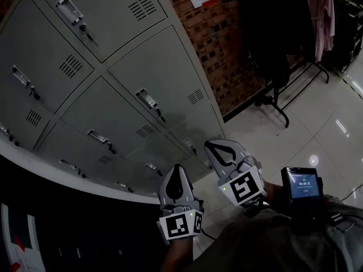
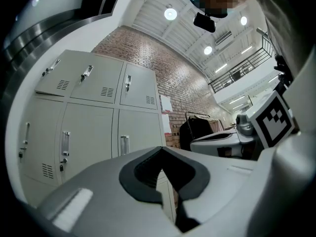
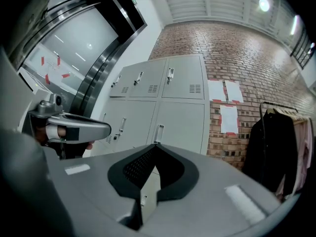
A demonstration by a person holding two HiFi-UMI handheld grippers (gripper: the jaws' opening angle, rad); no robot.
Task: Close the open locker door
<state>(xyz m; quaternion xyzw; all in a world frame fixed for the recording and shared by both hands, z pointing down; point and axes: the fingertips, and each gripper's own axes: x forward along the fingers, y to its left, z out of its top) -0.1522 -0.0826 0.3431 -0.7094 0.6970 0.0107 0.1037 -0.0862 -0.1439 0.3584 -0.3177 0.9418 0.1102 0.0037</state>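
Observation:
A bank of grey metal lockers (image 1: pixel 113 95) fills the upper left of the head view; every door I can see lies flush, and none stands open. My left gripper (image 1: pixel 177 168) and right gripper (image 1: pixel 211 146) hang side by side low in the middle, short of the lockers and touching nothing. Both are shut, tips together, with nothing held. In the left gripper view the shut left gripper (image 2: pixel 160 148) points at the lockers (image 2: pixel 89 122). In the right gripper view the shut right gripper (image 3: pixel 155 145) faces the lockers (image 3: pixel 168 102) too.
A brick wall (image 1: pixel 221 50) with taped papers runs right of the lockers. A clothes rack (image 1: pixel 283 55) with dark and pink garments stands on the glossy tiled floor (image 1: pixel 317 135). A small screen device (image 1: pixel 303 188) sits by the right arm. A white curved edge (image 1: pixel 57 169) borders a dark area at lower left.

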